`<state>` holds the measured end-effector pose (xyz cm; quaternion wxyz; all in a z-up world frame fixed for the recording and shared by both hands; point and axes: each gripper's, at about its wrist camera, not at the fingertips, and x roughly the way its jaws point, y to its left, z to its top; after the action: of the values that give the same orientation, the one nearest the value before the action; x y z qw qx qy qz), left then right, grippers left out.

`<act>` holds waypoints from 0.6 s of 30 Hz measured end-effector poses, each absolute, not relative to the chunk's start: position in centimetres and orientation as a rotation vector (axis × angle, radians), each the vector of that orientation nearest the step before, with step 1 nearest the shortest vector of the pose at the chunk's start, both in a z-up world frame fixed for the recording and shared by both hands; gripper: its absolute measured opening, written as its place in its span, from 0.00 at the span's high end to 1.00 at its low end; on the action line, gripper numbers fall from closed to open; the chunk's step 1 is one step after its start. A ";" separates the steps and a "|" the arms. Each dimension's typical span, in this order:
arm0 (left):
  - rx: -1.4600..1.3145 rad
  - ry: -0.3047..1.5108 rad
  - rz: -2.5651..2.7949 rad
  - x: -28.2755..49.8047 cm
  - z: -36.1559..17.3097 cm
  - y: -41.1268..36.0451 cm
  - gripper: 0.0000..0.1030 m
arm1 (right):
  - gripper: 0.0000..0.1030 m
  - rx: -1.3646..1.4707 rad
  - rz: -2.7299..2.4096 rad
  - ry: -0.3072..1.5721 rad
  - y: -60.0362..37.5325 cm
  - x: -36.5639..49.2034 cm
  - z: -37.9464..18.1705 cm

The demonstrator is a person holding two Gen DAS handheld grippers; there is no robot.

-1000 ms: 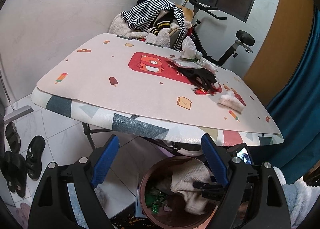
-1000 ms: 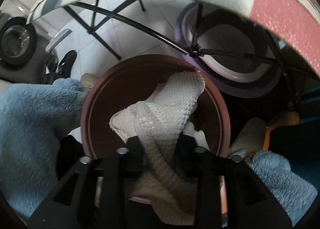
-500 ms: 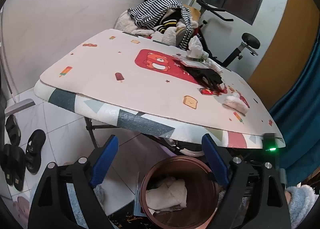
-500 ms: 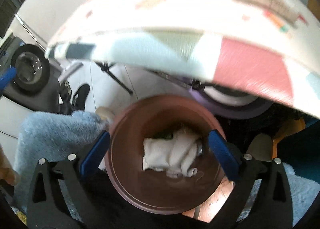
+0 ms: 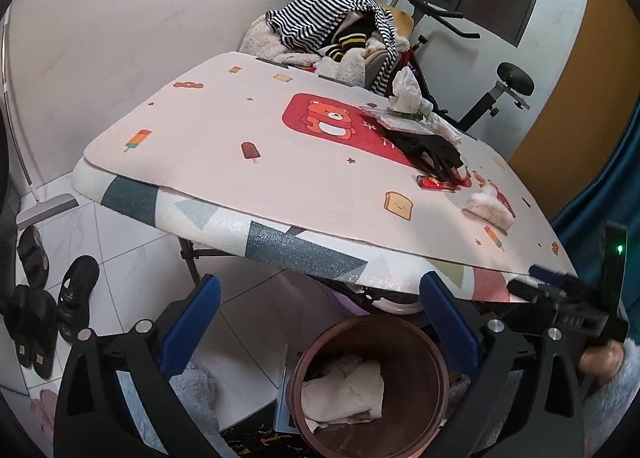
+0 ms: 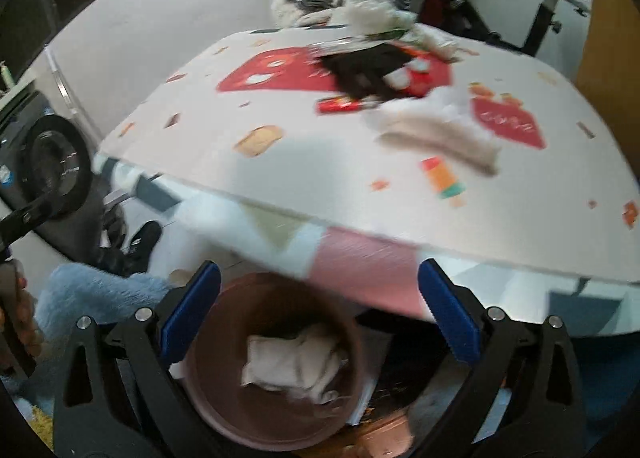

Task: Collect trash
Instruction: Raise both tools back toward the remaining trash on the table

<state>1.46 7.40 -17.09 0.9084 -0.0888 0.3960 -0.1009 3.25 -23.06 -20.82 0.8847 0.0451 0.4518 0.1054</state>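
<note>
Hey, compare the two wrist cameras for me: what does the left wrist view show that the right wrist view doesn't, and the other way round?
Only the left wrist view shows the popsicle print at the table's far left corner, the dark sandals on the tiled floor, and the right gripper itself, seen from the side. Only the right wrist view shows the round-doored washing machine at its left edge. Both share the brown trash bin with a cream cloth inside, the table's black glove, the red wrapper and a white fluffy piece, plus empty blue-padded jaws.
</note>
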 end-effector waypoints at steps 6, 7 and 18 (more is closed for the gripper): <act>-0.143 0.813 -0.207 3.3 -16.9 6.6 0.06 | 0.05 0.053 0.157 0.915 -26.5 5.3 -20.3; -0.139 0.811 -0.205 3.6 -16.8 6.4 0.06 | 0.05 0.055 0.157 0.913 -26.9 5.6 -20.3; -0.058 0.732 -0.181 6.4 -15.0 4.8 0.06 | 0.05 0.043 0.157 0.893 -30.0 8.8 -20.2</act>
<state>6.44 4.76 -14.98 0.9293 -0.0285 0.3575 -0.0886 8.78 -30.00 -20.16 0.8987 0.0206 0.4315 0.0759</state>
